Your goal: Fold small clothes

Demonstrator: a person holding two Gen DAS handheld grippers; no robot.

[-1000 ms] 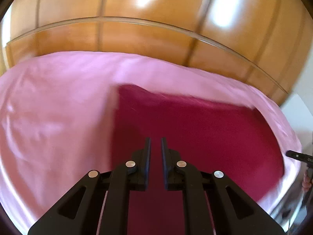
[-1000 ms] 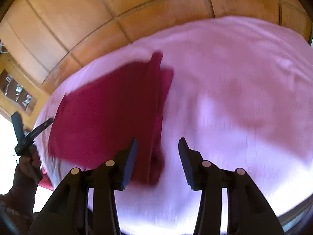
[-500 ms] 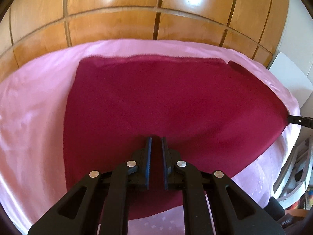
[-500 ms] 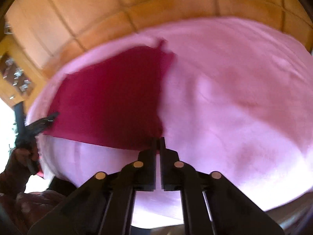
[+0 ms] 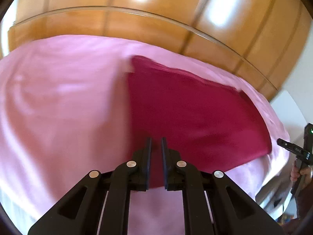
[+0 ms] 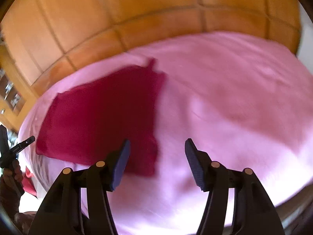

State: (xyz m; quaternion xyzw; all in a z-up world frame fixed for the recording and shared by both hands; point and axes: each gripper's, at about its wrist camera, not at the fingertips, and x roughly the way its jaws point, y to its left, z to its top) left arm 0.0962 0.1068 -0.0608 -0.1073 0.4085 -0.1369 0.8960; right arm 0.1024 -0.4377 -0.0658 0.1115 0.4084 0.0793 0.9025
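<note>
Red cloth (image 6: 101, 117): folded once on pink sheet (image 6: 234, 98). Your right gripper (image 6: 156, 154), jaws just spread, holds nothing; left gripper (image 5: 156, 148) pressed together, empty. Next: regrip an edge.

The garment (image 5: 195, 117) lies flat on the bed (image 5: 58, 101), wooden wardrobe (image 5: 137, 25) behind.

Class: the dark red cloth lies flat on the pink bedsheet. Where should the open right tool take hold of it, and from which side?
Grip the near right corner of the dark red cloth. It lies flat on the pink bedsheet, so only its edges offer a fold to pinch, and that corner lies closest to the right tool. Come in low from the near side, one finger sliding under the hem.
</note>
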